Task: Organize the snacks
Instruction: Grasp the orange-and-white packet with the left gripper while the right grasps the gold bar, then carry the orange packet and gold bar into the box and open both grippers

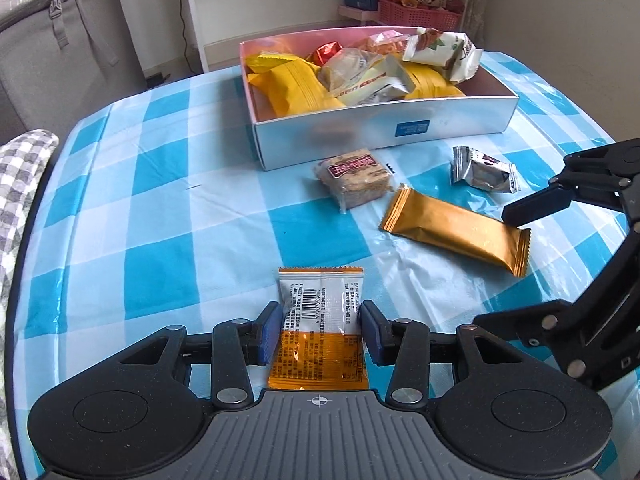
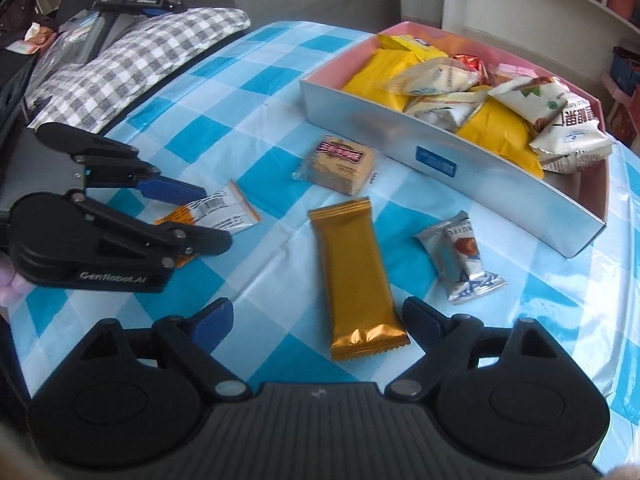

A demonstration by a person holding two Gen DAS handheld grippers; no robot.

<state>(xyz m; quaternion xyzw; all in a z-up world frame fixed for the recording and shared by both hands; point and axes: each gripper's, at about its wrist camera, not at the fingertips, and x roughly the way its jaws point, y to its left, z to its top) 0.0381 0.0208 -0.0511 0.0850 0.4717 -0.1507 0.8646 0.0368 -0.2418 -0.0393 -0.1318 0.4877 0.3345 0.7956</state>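
Note:
A white and orange snack packet (image 1: 320,312) (image 2: 222,208) lies flat on the blue checked tablecloth. My left gripper (image 1: 320,320) (image 2: 216,218) straddles it, open, its blue pads right at the packet's edges without squeezing it. My right gripper (image 2: 318,320) (image 1: 492,268) stands wide open over the near end of a gold bar (image 2: 356,268) (image 1: 452,232), not touching it. A brown wafer packet (image 1: 354,180) (image 2: 340,164) and a small silver packet (image 1: 484,174) (image 2: 460,256) lie loose in front of the silver box (image 1: 360,136) (image 2: 480,176), which holds several snack packets.
A grey checked cushion (image 2: 132,60) lies at the table's left edge. Behind the table stands a white shelf with a pink basket (image 1: 416,12). A grey bag (image 1: 60,60) stands at the back left.

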